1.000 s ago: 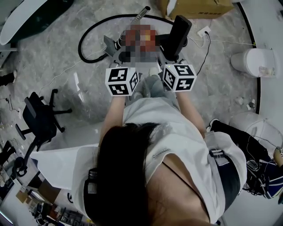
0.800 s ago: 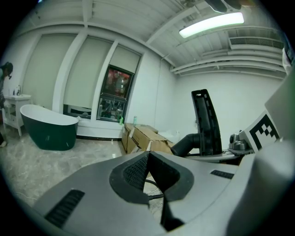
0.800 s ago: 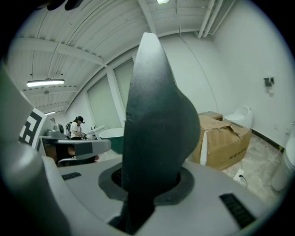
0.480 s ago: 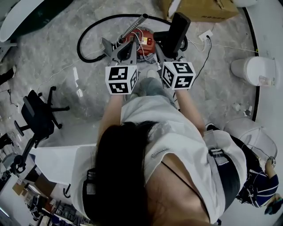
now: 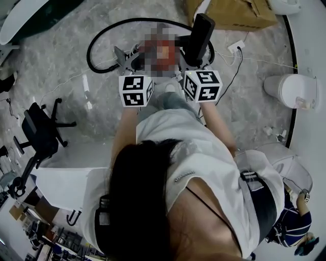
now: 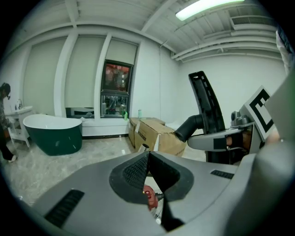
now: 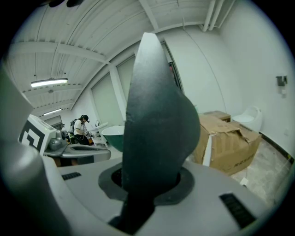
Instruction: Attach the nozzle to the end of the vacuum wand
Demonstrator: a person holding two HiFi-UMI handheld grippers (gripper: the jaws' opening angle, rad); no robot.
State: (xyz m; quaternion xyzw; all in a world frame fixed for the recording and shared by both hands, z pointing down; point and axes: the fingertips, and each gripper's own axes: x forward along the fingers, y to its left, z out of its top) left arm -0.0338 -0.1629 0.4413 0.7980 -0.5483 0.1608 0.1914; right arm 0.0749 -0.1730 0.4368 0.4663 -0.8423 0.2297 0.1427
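Note:
A long black nozzle [image 5: 199, 31] stands upright in my right gripper [image 5: 192, 60], whose jaws are shut on its lower end. It fills the middle of the right gripper view as a dark blade, the nozzle [image 7: 156, 124]. My left gripper [image 5: 131, 62] is shut with nothing in it, and its pads [image 6: 138, 173] meet. A pale tube end [image 6: 143, 147] shows just over them, possibly the wand. The red vacuum body [image 6: 148, 197] peeks below the pads; a mosaic patch covers it in the head view. Its black hose [image 5: 99, 38] loops on the floor to the left.
A cardboard box [image 5: 239, 10] lies beyond the vacuum, with a power strip [image 5: 235, 47] and cables near it. A white toilet [image 5: 290, 89] stands at right, a black office chair [image 5: 43, 132] at left. A green bathtub [image 6: 53, 133] stands far off.
Both grippers have moved away from the person's body toward the vacuum. The nozzle stays in the right gripper and the left stays shut.

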